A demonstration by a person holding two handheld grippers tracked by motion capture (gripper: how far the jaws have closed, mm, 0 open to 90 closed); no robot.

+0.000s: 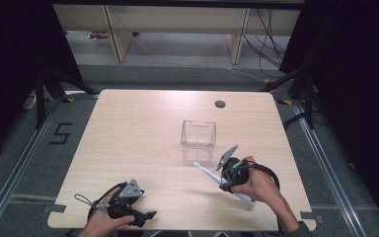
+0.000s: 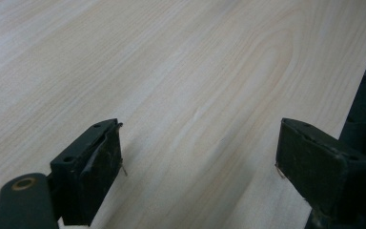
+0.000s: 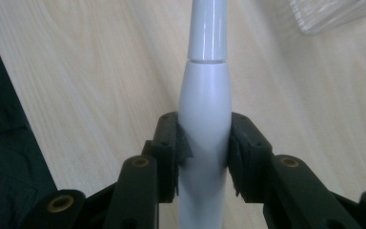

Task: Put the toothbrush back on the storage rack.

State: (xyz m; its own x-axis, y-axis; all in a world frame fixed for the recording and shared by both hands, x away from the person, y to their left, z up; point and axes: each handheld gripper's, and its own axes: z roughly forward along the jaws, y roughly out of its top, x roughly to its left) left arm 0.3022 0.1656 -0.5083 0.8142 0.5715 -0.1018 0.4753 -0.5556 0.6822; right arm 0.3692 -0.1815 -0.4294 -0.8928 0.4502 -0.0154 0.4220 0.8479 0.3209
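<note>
Toothbrush (image 3: 205, 124): white electric one, clamped in the right gripper (image 3: 204, 152), both pads pressed on the fat part of the handle. In the right gripper view the neck runs straight up past the top edge, the joint ring between handle and neck is clear, and a corner of the clear box (image 3: 336, 14) sits at upper right.

High view gives the layout that close-up lacks: toothbrush (image 1: 208, 174) lies at a slant just in front of the clear box (image 1: 198, 139), head end pointing at the box's near wall, butt end (image 1: 246, 199) poking out under the person's right hand (image 1: 259, 185). Can't tell from here if the butt end touches the table (image 1: 143, 133). Right gripper (image 1: 225, 177) is just short of the box on the person's side, not touching it.

Left gripper (image 1: 145, 216): released, nothing in it. It is well apart from the box, at the near table edge, left hand (image 1: 103, 217) around it. Left gripper view shows what the high view can't: jaws wide, bare wood between the pads (image 2: 97, 167), and the table edge at right.

Small round hole (image 1: 220, 104) in the tabletop, beyond the box.
</note>
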